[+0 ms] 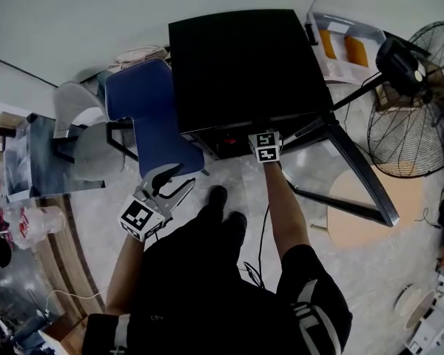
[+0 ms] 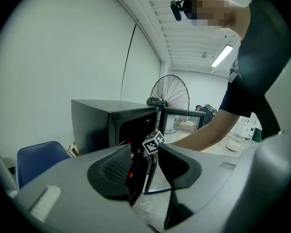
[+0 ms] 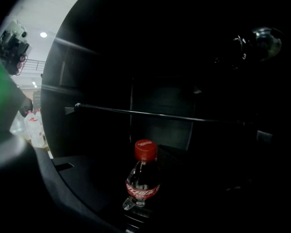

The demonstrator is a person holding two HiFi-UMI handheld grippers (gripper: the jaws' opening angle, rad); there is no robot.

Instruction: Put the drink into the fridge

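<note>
The right gripper [image 1: 265,148] is reaching into the open black fridge [image 1: 244,65], whose glass door [image 1: 359,180] is standing wide at the right. The bottle [image 3: 142,178] (red cap, red label) is standing low inside the fridge, under a thin rail [image 3: 150,113], straight ahead in line with this gripper's jaws. It is too dark in there to tell whether they are pressing on it. The left gripper [image 1: 183,177] is hanging near the blue chair [image 1: 152,117], its jaws well apart and holding nothing.
</note>
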